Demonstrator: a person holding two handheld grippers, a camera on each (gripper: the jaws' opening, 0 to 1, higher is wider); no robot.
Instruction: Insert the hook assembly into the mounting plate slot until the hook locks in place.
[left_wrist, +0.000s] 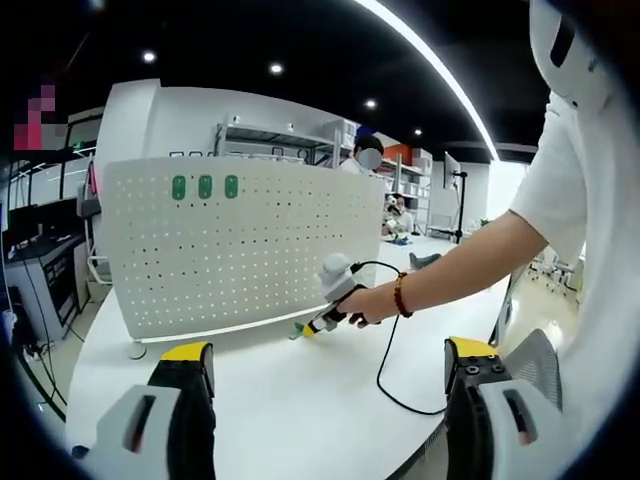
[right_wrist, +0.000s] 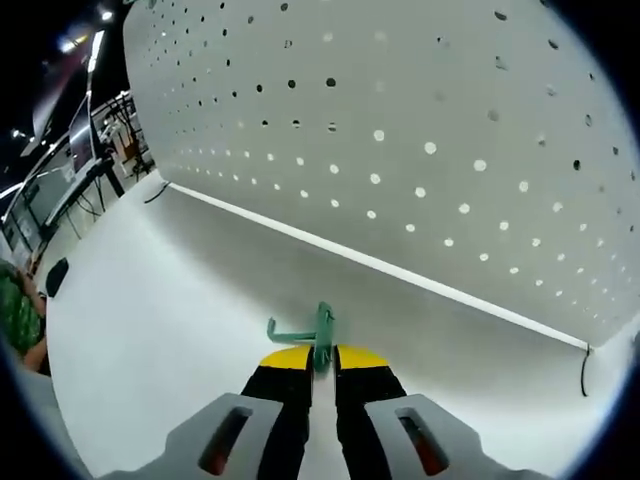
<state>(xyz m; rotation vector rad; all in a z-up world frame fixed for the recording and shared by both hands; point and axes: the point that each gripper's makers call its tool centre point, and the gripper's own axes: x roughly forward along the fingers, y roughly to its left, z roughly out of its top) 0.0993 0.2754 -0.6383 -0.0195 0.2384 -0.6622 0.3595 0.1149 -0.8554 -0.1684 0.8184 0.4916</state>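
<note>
Right gripper view has the right gripper (right_wrist: 322, 362) low in the picture, its yellow-tipped jaws drawn nearly together and pinching a green hook (right_wrist: 311, 335) by its flat back piece, with the hook's arm sticking out to the left. The hook hangs above the white table (right_wrist: 150, 330), short of the pegboard (right_wrist: 420, 130), whose rows of small holes rise behind it; nothing of the hook touches the board yet. Left gripper view shows the same scene from farther off: a person's hand (left_wrist: 372, 301) holds the right gripper down near the foot of the pegboard, a black cable (left_wrist: 385, 365) trailing from it across the table. The left gripper (left_wrist: 328, 362) sits in the foreground with its jaws wide apart and nothing between them, well away from the board. Three green pieces (left_wrist: 205, 187) sit in a row near the board's upper left corner; they look like hooks already mounted, though they are too small to be sure. By my reading, the pick-up is done and the hook is firmly held, but the insertion has not begun: the hook has yet to be raised to a hole or slot, lined up with it, pushed in and seated until it locks. Most of the real work remains.
</note>
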